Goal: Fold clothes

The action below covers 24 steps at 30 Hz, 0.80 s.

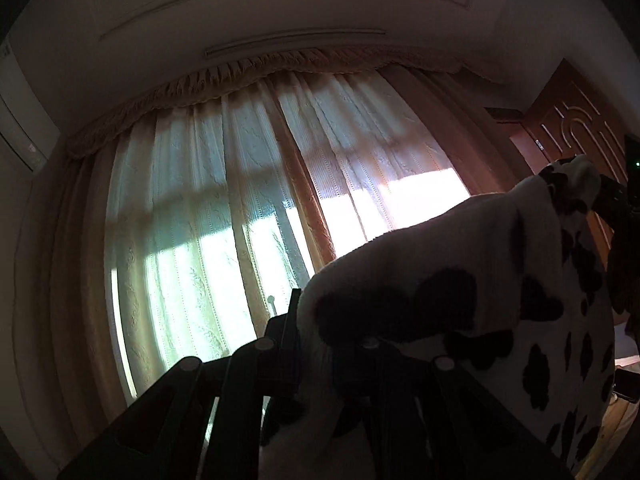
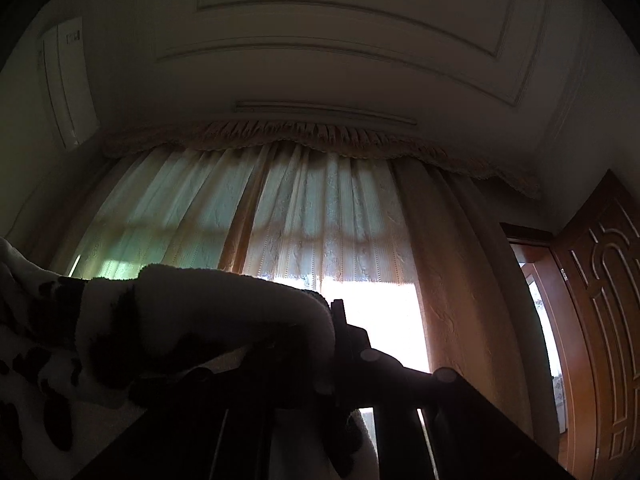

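A fleecy cow-print garment is gripped at two spots along one edge and held up in the air, both cameras tilted toward the curtained window. The left gripper is clenched on a fold of it, and the right gripper is likewise clamped on the cloth, so the piece is stretched between them, presumably to let it hang straight before folding. Against the bright window the fingers are seen only as dark shapes. The garment's lower part, its type, and whatever surface lies beneath it are cut off from view.
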### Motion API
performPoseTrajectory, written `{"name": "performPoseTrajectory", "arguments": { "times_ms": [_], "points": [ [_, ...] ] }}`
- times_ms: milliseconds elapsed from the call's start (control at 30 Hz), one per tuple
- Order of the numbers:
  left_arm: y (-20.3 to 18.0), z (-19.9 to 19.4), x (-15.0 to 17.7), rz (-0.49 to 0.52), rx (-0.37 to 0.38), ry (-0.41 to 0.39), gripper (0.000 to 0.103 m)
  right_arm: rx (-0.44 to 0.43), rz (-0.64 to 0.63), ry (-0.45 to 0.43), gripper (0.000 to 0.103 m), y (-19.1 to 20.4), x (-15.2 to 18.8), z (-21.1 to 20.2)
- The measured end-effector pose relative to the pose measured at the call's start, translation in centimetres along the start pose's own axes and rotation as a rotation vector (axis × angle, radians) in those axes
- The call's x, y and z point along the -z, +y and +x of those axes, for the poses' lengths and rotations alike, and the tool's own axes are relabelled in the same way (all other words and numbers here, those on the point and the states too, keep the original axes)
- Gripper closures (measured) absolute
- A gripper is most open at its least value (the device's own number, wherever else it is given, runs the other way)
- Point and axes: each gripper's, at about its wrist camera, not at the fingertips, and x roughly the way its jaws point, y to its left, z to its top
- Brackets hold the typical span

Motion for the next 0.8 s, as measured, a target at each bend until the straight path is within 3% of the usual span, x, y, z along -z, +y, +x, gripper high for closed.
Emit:
{"name": "performPoseTrajectory", "arguments": {
  "times_ms": [167,300,433,500,567,667,800],
  "points": [
    [0.1,2.1,0.5,-0.009,0.082,0.094,0.086,0.050,-0.051,-0.016,0.095,-0.2,-1.2,0.5],
    [-0.8,6.2,5.7,-0.011,0.105,0.259,0.086,0.040,-0.119,0.103,0.095,1.0,2.6,3.1],
    [-1.4,10.8,13.2,-0.029,0.130,0.462,0.086,0.009,-0.208,0.302,0.095,3.8,11.5,6.5],
    [-1.4,13.6,17.8,-0.057,0.137,0.573,0.086,-0.037,-0.188,0.446,0.095,4.9,17.1,8.4],
    [-1.5,16.3,22.7,-0.071,0.135,0.683,0.086,-0.077,-0.176,0.588,0.095,6.1,22.9,10.3],
    [-2.1,20.1,30.3,-0.112,0.142,0.840,0.086,-0.111,-0.264,0.753,0.095,8.9,31.4,12.0],
    [-4.5,23.2,40.4,-0.151,0.158,1.045,0.085,-0.201,-0.304,1.024,0.094,11.5,42.4,13.4]
  ]
}}
